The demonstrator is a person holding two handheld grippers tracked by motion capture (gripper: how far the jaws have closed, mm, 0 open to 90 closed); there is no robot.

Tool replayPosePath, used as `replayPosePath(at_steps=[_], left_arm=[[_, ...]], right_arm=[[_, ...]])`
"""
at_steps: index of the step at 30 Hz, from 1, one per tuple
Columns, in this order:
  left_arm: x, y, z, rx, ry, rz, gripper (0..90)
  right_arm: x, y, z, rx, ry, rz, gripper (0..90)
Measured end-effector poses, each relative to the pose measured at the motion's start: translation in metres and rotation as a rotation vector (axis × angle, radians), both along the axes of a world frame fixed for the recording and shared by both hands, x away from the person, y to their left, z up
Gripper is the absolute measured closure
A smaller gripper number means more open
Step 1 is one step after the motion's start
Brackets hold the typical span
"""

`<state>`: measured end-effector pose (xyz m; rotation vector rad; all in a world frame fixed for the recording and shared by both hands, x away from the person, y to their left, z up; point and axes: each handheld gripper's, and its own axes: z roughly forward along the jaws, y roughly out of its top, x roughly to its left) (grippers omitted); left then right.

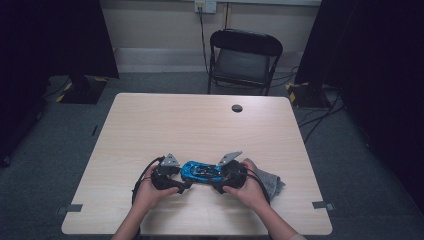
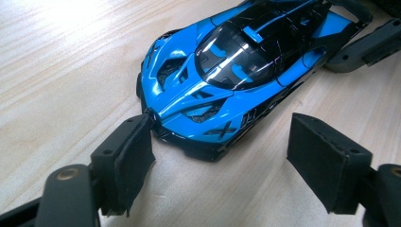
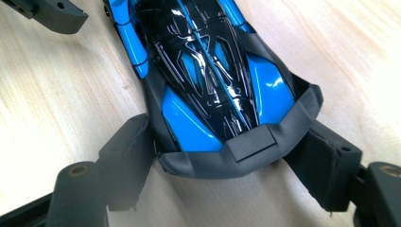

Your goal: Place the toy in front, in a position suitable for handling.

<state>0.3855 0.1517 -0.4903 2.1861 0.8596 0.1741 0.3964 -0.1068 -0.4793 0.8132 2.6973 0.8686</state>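
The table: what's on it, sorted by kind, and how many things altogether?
Toy car: 1, blue and black
Cloth: 1, grey, beside the right gripper
Grippers held at the car's two ends: 2, counting the left gripper
Total: 4

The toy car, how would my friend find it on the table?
Look at the near edge of the pale wooden table. Between the two black claws lies the shiny blue and black toy sports car; the crumpled grey cloth beside it is dull and soft.

Toy car point(image 1: 201, 171) between both tongs, on table point(image 1: 200, 125)
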Motion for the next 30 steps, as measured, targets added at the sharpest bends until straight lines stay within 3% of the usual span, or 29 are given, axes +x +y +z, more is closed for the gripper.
replayPosePath(at_steps=[1,6,9,14,16,18,23,26,27,30], left_arm=[[-0.001,0.000,0.000,0.004,-0.002,0.002,22.8],[-0.003,0.000,0.001,0.005,0.000,-0.002,22.5],[-0.005,-0.001,0.001,-0.002,0.002,-0.001,22.7],[-0.008,-0.001,0.000,0.001,0.005,0.002,22.3],[-0.010,-0.002,0.001,0.004,0.003,-0.001,22.3],[-0.010,-0.002,0.001,0.004,0.003,-0.002,22.3],[-0.011,-0.002,0.000,0.002,0.002,0.003,22.3],[-0.011,-0.002,0.000,0.001,0.004,0.005,22.4],[-0.011,-0.002,0.000,-0.001,0.004,0.007,22.3],[-0.010,-0.002,0.000,0.002,0.005,0.008,22.3]], right_arm=[[-0.003,-0.002,0.003,0.028,0.008,-0.017,26.9],[-0.009,-0.011,0.014,0.061,0.008,-0.037,25.4],[-0.016,-0.022,0.032,0.101,-0.013,-0.048,24.2],[-0.022,-0.040,0.051,0.085,-0.035,-0.055,23.8],[-0.024,-0.063,0.055,0.067,-0.044,-0.073,24.3],[-0.024,-0.070,0.055,0.067,-0.043,-0.084,24.3],[-0.030,-0.110,0.049,0.079,-0.051,-0.171,23.7],[-0.029,-0.112,0.051,0.077,-0.041,-0.171,23.7],[-0.029,-0.108,0.052,0.050,-0.049,-0.159,24.0],[-0.029,-0.101,0.053,0.036,-0.041,-0.138,24.4]])
